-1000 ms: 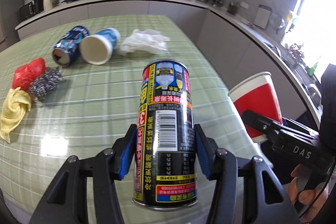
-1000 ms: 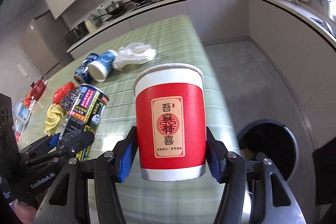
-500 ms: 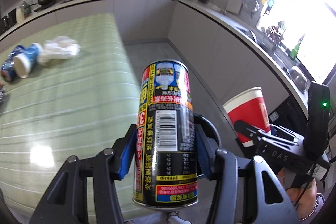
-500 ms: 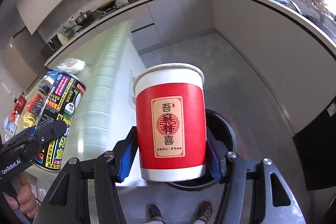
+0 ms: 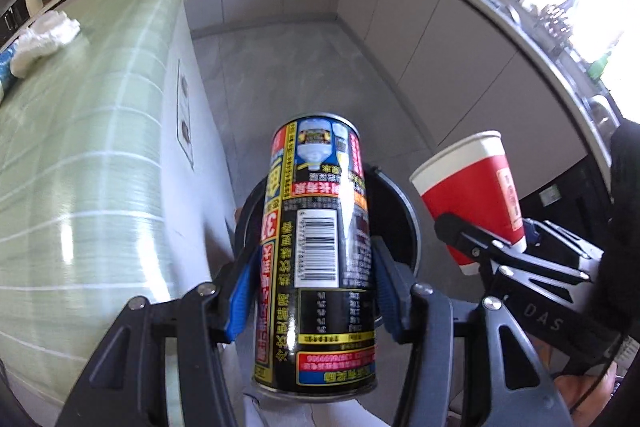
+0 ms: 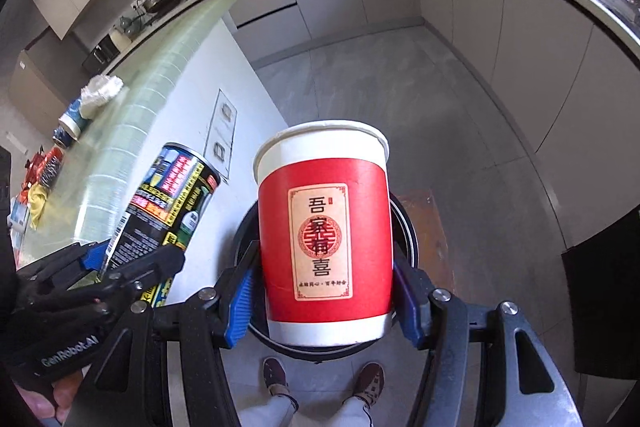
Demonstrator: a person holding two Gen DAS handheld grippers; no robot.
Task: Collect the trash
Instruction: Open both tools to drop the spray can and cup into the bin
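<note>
My left gripper point(image 5: 314, 291) is shut on a black printed can point(image 5: 320, 259) and holds it upright above a round black trash bin point(image 5: 400, 211) on the floor. My right gripper point(image 6: 324, 291) is shut on a red paper cup point(image 6: 324, 235), also above the bin point(image 6: 406, 227). The can point(image 6: 164, 199) shows at the left of the right wrist view, the cup point(image 5: 476, 195) at the right of the left wrist view. The bin's inside is mostly hidden behind both items.
The green-checked table point(image 5: 80, 131) lies to the left, with white crumpled plastic point(image 5: 44, 35), blue cups point(image 6: 72, 119) and red and yellow trash point(image 6: 40, 179) on it. Grey cabinets point(image 6: 520, 39) curve round the right. The person's feet point(image 6: 320, 383) stand beside the bin.
Both grippers have swung right, off the table and over the floor. The can and cup now hang over the trash bin, lower and closer to it than before.
</note>
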